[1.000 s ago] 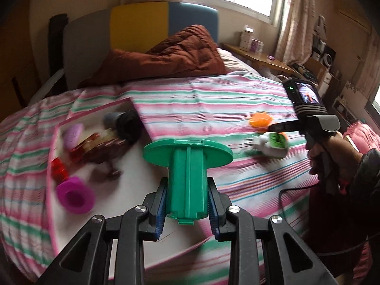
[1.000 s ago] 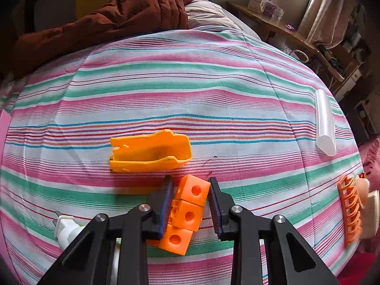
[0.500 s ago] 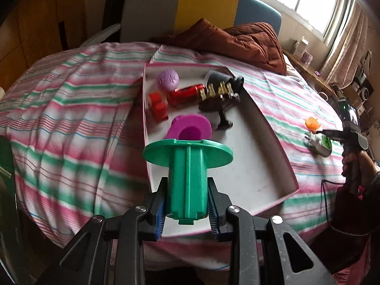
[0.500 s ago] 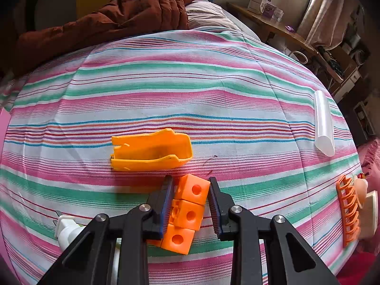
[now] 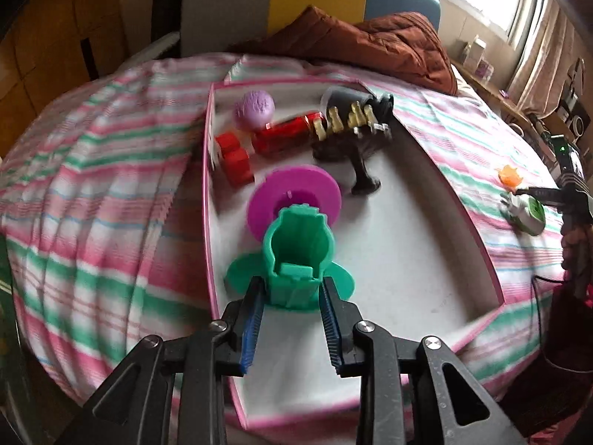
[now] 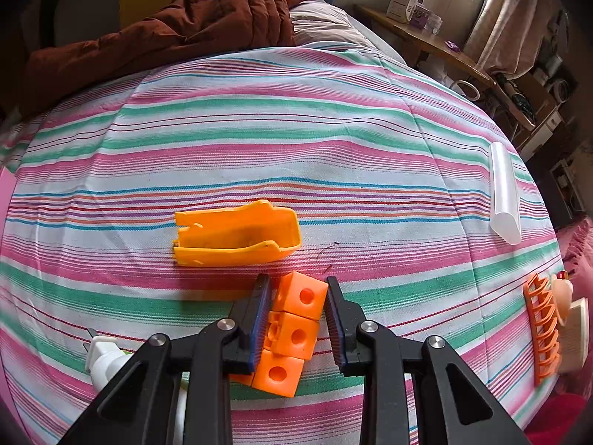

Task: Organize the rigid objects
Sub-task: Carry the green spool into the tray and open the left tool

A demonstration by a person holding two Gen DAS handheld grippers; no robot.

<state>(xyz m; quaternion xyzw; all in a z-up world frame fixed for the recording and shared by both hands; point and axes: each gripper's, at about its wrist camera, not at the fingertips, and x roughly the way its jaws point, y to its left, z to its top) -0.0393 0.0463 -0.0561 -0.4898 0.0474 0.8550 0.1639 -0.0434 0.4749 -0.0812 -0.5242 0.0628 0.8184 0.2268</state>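
My left gripper is open around a green spool that stands with its flange on the floor of the white pink-rimmed tray. A purple spool lies just beyond it. My right gripper has its jaws around a stack of orange cubes lying on the striped bedspread; a small gap shows on the right side. An orange scoop lies just beyond the cubes.
The tray holds red blocks, a lilac ball, a red cylinder and a dark toy. On the bed lie a clear tube, an orange comb and a white plug. A brown quilt lies behind.
My left gripper tipped the green spool down onto the tray floor and its jaws opened off it. My right gripper stayed around the orange cubes.
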